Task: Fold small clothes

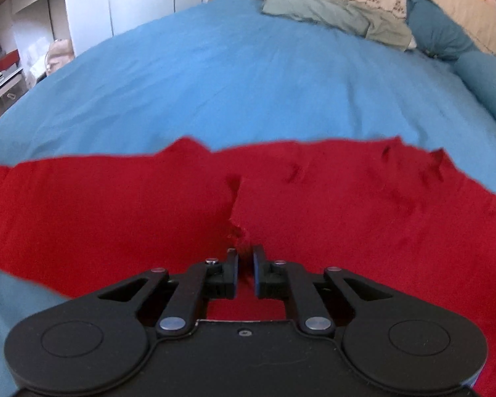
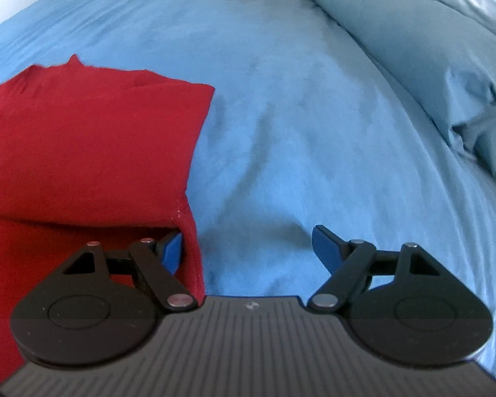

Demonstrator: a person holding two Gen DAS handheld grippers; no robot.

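A red garment (image 1: 314,205) lies spread on the blue bed cover (image 1: 231,82). My left gripper (image 1: 245,261) is shut on a pinched fold of the red garment near its middle. In the right wrist view the red garment (image 2: 82,139) lies at the left, partly folded over itself. My right gripper (image 2: 248,248) is open, its left finger (image 2: 172,253) tucked at the garment's right edge, its right finger over bare bed cover (image 2: 297,132).
A grey-green garment (image 1: 334,13) lies at the far end of the bed, with a teal pillow (image 1: 436,29) beside it. A rumpled light-blue duvet (image 2: 446,49) lies along the right. White cupboards and shelves (image 1: 82,6) stand at the left.
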